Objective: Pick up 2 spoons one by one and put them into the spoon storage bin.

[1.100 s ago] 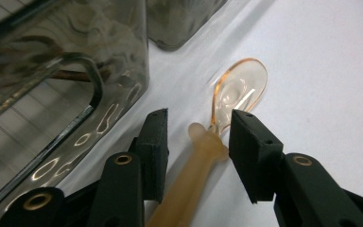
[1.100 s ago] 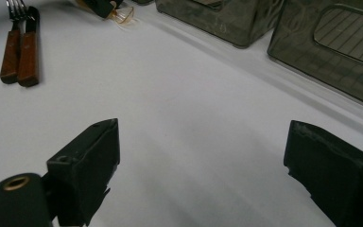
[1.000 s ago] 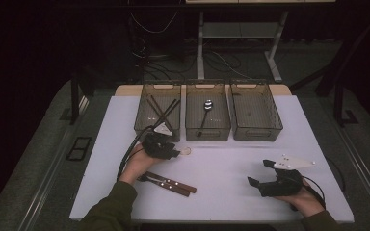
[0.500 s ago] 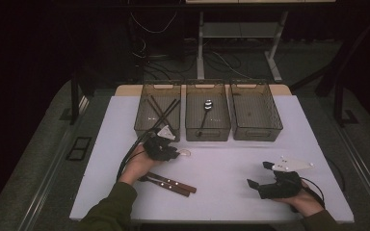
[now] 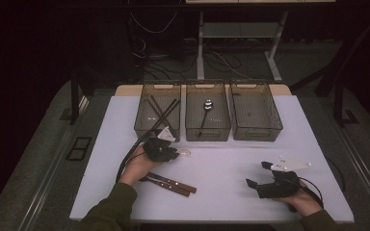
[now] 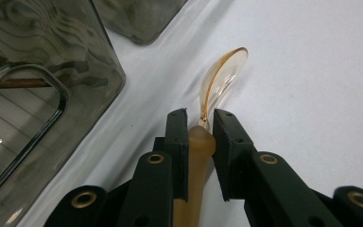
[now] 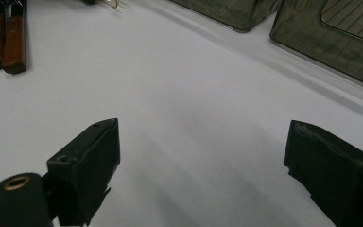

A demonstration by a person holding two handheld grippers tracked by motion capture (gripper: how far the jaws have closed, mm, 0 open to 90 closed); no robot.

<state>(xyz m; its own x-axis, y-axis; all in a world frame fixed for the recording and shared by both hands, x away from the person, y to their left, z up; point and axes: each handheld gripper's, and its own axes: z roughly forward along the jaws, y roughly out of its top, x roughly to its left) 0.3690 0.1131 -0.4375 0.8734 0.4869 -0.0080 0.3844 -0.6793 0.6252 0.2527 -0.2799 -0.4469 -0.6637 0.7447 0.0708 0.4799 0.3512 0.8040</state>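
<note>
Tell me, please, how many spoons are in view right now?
2. A metal spoon lies in the middle bin; a translucent amber spoon is clamped by its handle in the left gripper, just in front of the bins. More could be hidden.

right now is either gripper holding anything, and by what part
The left gripper is shut on the clear amber spoon, holding it by the handle just below the bowl. The right gripper is open and holds nothing.
</note>
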